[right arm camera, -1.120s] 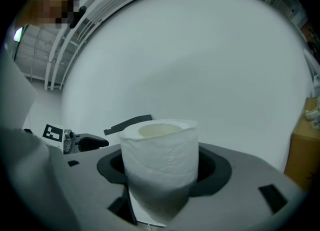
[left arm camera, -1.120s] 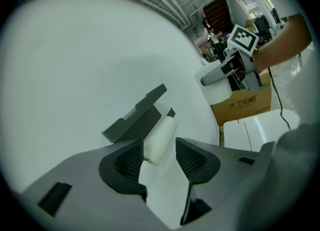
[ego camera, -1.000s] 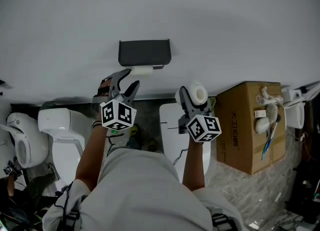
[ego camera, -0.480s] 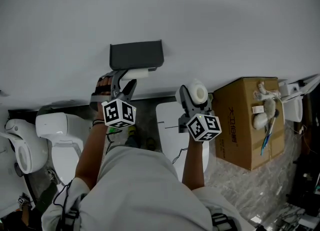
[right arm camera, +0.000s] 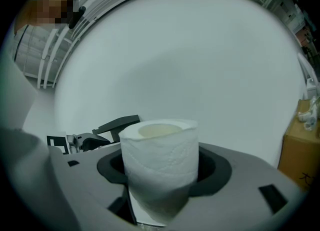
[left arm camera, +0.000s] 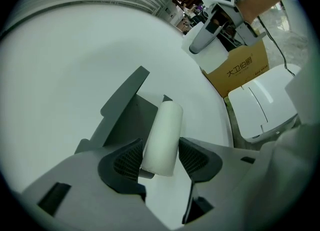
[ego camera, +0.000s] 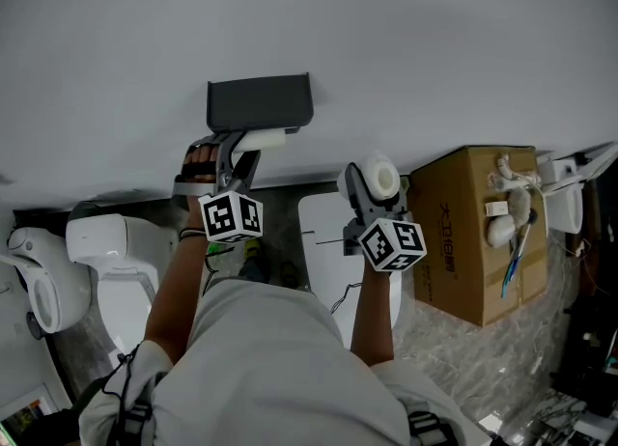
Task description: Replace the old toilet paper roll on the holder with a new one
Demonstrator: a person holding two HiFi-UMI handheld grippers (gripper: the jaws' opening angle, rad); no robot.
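Note:
A dark grey holder (ego camera: 259, 103) hangs on the white wall, with the thin, nearly used-up old roll (ego camera: 263, 139) under it. My left gripper (ego camera: 237, 159) reaches up to it. In the left gripper view the old roll (left arm camera: 164, 130) lies between the jaws of my left gripper (left arm camera: 160, 159) below the holder (left arm camera: 122, 112). The jaws have just been opening, and a gap shows beside the right pad (left arm camera: 194, 157). My right gripper (ego camera: 377, 183) is shut on a full new roll (ego camera: 383, 179), held upright. The new roll (right arm camera: 160, 160) fills the right gripper (right arm camera: 160, 167).
A white toilet (ego camera: 106, 241) and another (ego camera: 39, 280) stand at the lower left. A white toilet lid (ego camera: 323, 241) lies under my right arm. A cardboard box (ego camera: 478, 236) with small white things on top stands to the right.
The left gripper has moved up to the holder and its jaws now straddle the old roll, spread wider than before. The right gripper with the new roll has stayed in place.

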